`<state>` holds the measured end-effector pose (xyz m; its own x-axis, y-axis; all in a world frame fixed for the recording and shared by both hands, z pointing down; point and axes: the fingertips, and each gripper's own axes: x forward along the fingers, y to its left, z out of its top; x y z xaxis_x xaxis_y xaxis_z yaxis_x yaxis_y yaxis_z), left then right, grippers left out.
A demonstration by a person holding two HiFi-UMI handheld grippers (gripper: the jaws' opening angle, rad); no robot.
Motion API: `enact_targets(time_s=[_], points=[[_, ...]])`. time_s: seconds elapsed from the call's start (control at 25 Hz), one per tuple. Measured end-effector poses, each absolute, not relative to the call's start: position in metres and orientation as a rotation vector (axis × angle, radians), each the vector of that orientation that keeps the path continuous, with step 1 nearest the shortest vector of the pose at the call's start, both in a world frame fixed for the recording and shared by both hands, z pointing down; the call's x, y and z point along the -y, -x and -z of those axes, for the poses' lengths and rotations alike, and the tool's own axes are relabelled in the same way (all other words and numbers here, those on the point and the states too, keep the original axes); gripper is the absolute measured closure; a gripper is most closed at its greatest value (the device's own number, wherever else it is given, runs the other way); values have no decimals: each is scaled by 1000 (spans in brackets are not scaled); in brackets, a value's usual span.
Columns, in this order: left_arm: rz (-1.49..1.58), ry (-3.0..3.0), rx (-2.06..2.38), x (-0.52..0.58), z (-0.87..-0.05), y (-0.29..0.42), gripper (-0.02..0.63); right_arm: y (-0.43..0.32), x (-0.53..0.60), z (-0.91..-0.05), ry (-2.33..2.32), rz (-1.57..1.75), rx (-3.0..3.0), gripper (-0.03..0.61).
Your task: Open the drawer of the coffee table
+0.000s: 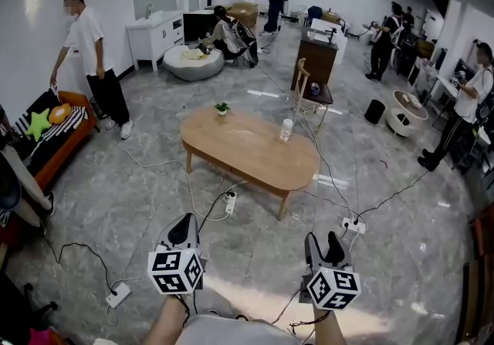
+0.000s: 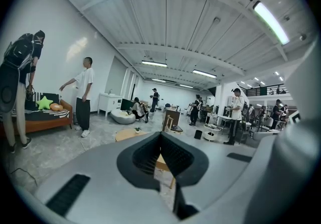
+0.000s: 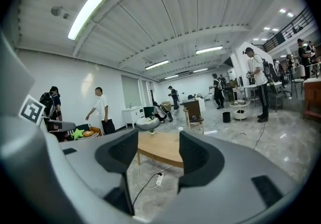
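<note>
The light wooden coffee table with rounded ends [image 1: 247,147] stands on the grey marbled floor in the middle of the room, ahead of both tools and well apart from them. In the head view its long axis runs from far left to near right, so one long side and the rounded near-right end face the person. No view shows clearly enough whether a drawer front sits in that side.

On the table top, a small green potted plant [image 1: 222,108] stands near the far-left end and a clear plastic bottle [image 1: 286,130] stands upright near the far long edge. A white power strip [image 1: 229,202] lies on the floor just beside the near long side, with cables trailing away from it.

The left gripper [image 1: 184,229] is held on the near side of the table and points toward it; its grey jaws meet at the tips with nothing between them. The right gripper [image 1: 323,239] is held level with it, also on the near side and aimed at the table; its jaws stand partly apart and empty, and the table shows far off through the gap.
</note>
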<state>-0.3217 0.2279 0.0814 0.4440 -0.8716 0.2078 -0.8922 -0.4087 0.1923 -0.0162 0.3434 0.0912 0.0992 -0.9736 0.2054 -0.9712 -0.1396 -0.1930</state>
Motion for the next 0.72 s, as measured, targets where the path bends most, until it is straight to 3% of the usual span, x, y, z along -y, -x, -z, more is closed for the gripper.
enact_targets(time_s=[0.2,0.72], points=[[-104,-2433,1521,-226,-80,317,620,11,-343,-92,2329,435,-2042,274],[-118,-2422,1520,-224,-84,316,620,13,-334,-96,2299,419,-2049,25]])
